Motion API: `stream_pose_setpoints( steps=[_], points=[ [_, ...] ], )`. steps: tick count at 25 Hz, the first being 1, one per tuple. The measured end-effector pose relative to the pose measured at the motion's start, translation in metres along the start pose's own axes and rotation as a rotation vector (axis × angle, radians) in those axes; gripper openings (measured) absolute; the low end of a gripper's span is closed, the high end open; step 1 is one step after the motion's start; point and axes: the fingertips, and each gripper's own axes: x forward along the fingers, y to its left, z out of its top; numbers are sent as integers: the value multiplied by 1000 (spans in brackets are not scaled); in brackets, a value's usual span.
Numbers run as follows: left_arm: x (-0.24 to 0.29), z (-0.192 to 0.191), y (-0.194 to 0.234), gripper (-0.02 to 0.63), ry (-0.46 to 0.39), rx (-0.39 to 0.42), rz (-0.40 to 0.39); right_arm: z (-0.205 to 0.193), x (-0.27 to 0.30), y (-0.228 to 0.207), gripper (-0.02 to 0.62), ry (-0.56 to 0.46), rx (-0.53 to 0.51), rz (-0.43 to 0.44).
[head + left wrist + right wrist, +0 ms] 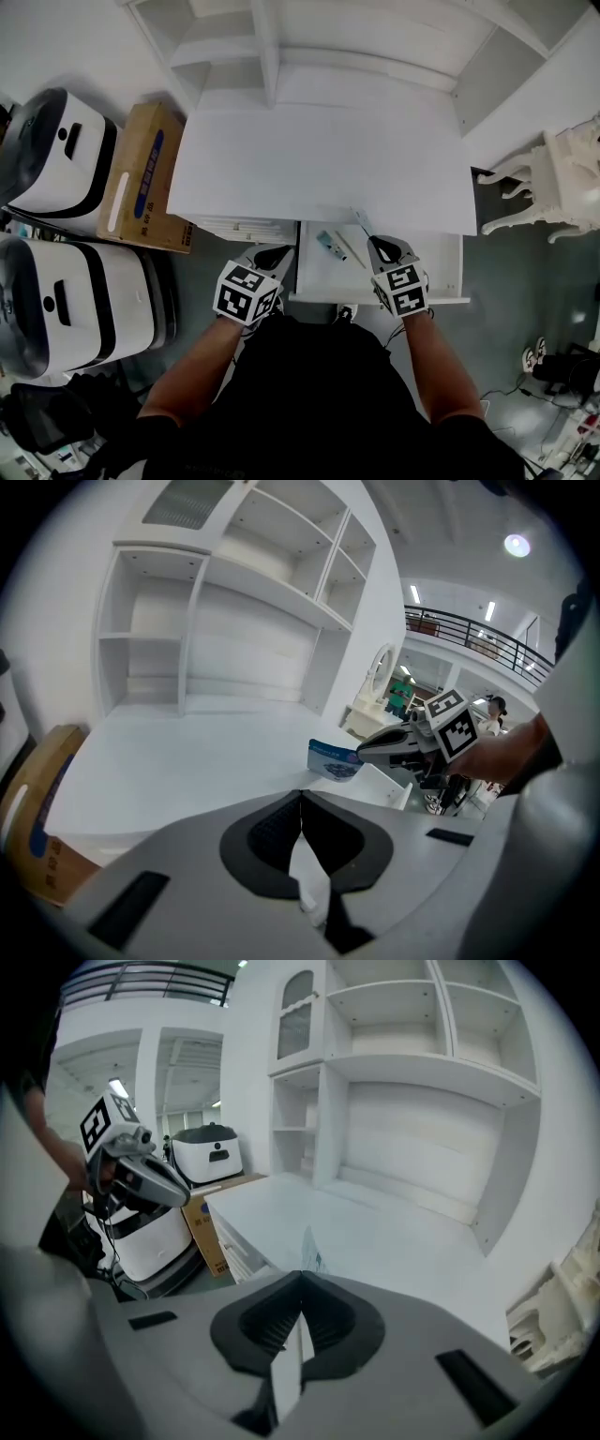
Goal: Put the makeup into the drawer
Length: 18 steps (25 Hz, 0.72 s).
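— What does the right tool (379,246) hold?
— Its jaws are closed on a flat makeup sachet (333,759). It stands on edge, long axis pointing ahead, at the bench (328,159) front, above the open drawer (448,272). The left tool (273,255) is closed and empty.

The counter (328,159) and the shelves (272,47) above it are finished in smooth, matt white, like painted wood or laminate. The box (145,178) beside the counter is made of plain brown cardboard with a blue print. The machines (66,155) are cased in glossy white plastic with black bands. The left tool (278,251) and the right tool (373,242) are moulded in matt grey plastic, and their pads (272,832) are faced with a black, ribbed, rubber-like material. The packet (333,759) clamped in the right tool is thin, printed and slightly glossy. The floor (506,281) is smooth and grey.
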Motion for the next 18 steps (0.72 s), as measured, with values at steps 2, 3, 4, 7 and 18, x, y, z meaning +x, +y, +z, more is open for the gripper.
stream_pose_setpoints(
  steps=[2,3,4,7,18],
  points=[
    [1,1,0,11,-1,0,-2,-1,-6,1,28,-8,70,19],
    [1,1,0,11,-2,0,-3,-1,-9,2,28,-10,104,29],
    [0,1,0,11,-3,0,-4,-2,-12,3,28,-12,133,37],
    [0,1,1,11,-2,1,-4,-5,-21,7,28,-15,181,54],
    [1,-5,-2,11,6,-7,-7,-28,-14,6,28,54,160,47]
  ],
)
